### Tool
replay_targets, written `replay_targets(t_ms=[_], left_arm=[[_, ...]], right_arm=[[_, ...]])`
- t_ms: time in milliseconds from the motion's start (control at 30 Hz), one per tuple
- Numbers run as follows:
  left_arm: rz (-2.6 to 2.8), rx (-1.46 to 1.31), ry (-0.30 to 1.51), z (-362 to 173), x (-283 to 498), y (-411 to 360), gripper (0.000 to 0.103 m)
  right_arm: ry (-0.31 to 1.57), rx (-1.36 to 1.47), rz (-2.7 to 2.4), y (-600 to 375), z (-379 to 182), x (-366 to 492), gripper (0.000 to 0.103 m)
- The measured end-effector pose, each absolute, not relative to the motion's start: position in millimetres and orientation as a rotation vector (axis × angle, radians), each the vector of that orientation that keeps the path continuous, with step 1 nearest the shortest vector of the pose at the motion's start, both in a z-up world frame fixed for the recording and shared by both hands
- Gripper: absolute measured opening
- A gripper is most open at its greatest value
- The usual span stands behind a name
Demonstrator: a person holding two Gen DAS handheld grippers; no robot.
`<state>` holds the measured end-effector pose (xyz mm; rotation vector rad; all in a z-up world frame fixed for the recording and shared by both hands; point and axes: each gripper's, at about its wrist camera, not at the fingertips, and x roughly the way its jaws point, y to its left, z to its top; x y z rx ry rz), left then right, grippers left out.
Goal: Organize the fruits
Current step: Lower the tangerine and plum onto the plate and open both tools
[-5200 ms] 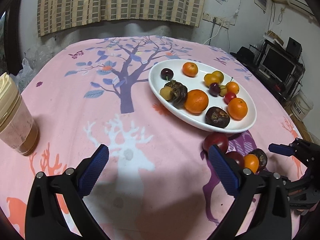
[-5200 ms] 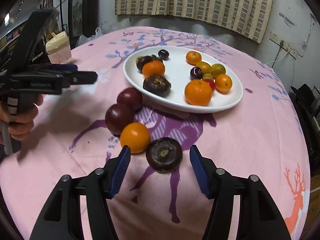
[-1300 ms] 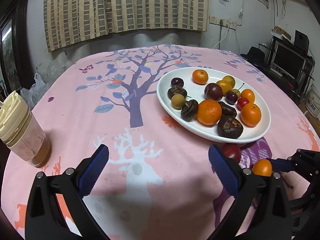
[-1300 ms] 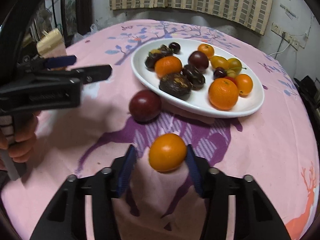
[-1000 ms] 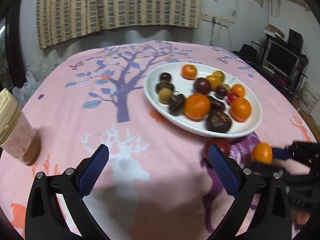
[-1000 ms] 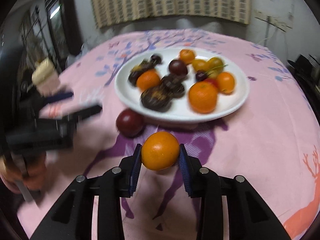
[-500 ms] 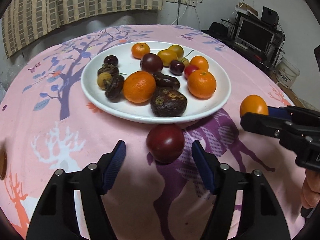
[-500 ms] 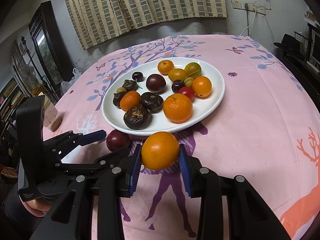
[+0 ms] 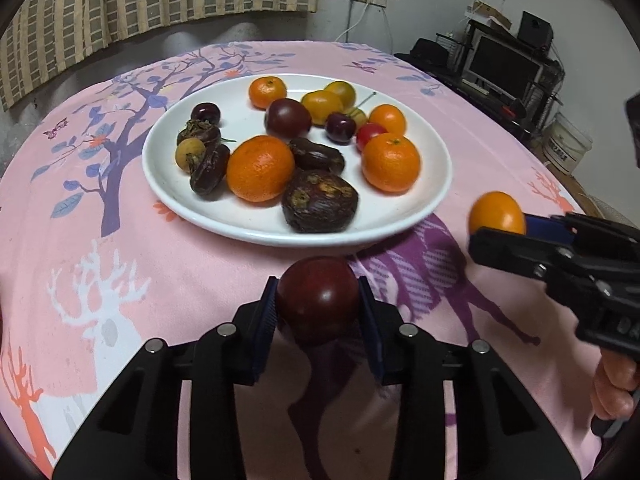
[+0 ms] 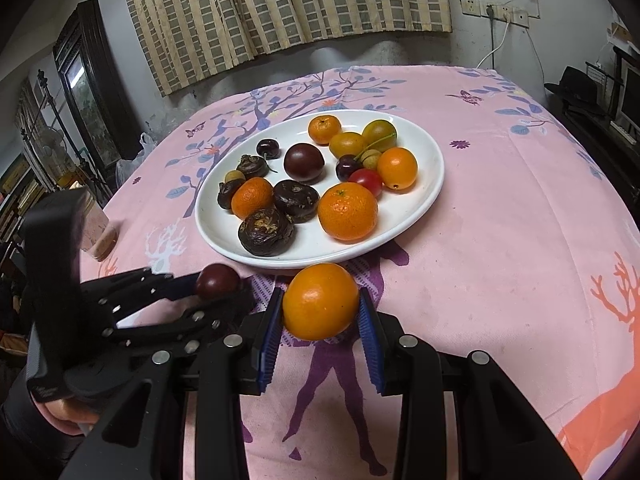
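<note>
A white oval plate [image 9: 434,184] [image 10: 424,200] on the pink tablecloth holds several oranges, dark plums, cherries and brown fruits. My left gripper [image 9: 318,314] is shut on a dark red plum [image 9: 318,300], just in front of the plate's near rim; it also shows in the right wrist view [image 10: 218,280]. My right gripper [image 10: 320,312] is shut on an orange [image 10: 320,300], held above the cloth before the plate; the orange shows in the left wrist view [image 9: 496,214] at right.
A jar [image 10: 98,232] with pinkish contents stands at the table's left side. A striped curtain hangs behind the table. A desk with a monitor [image 9: 504,66] stands to the right beyond the table edge.
My left gripper has closed on the dark red plum, which lay between its open jaws half a second ago. My right gripper still holds the orange raised near the plate.
</note>
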<state>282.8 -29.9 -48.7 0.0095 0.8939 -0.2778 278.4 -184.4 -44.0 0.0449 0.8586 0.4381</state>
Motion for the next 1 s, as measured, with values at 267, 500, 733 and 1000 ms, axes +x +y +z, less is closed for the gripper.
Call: replay_targets(t_ms=[267, 500, 733, 1000], left_arm=[[-0.322, -0.022, 0.817, -18.7, 254.3, -15.9, 0.038], [-0.236, -0.128, 0.721, 12.6, 305.9, 3.5, 0.038], [-0.172, -0.156, 0.744, 4.6, 364.4, 11.0, 0.038], [-0.146, -0.134, 0.768, -10.1, 394.2, 5.2, 0.045]], right_arm=[[0.779, 0.032, 0.463, -180.8, -33.8, 276.4, 0.037], [0.696, 0.064, 0.398, -172.1, -16.2, 316.4, 0.037], [0.699, 0.056, 0.365, -156.2, -20.8, 371.8, 0.037], [0.721, 0.012, 0.372, -147.1, -32.4, 390.1, 0.044]])
